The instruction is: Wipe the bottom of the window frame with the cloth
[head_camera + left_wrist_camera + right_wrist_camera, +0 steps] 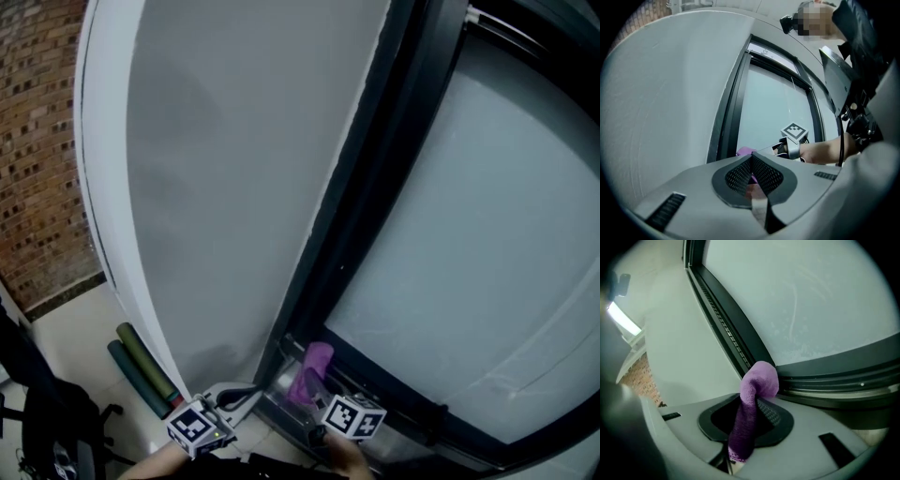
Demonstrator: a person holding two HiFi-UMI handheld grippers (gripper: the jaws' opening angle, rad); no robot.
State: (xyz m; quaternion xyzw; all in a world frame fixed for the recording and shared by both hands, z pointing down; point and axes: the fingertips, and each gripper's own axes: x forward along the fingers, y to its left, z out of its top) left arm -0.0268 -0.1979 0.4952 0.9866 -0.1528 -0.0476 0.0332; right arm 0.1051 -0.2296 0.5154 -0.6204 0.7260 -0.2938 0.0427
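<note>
In the head view, we look steeply down a dark metal window frame that separates a plain white wall panel from a frosted glass pane. At the foot of the frame, the right tongs hold a purple terry cloth upright, with its top against the frame's bottom corner. The left tongs hover just beside them, lower on the white panel's side. A red brick wall stands on the far left, and two dark green rolled mats lie on the pale floor below it. In the left gripper view, the left tongs are closed tip to tip, their meshed pads meeting. Just past the tips we see a bit of the purple cloth at the base of the window frame, with the right tongs' marker cube and a bare hand to the right. In the right gripper view, the right tongs are clamped on the cloth, which runs up between them as a folded strip. Its rounded end touches the corner where the frame's upright meets the bottom rail, under the frosted glass.
</note>
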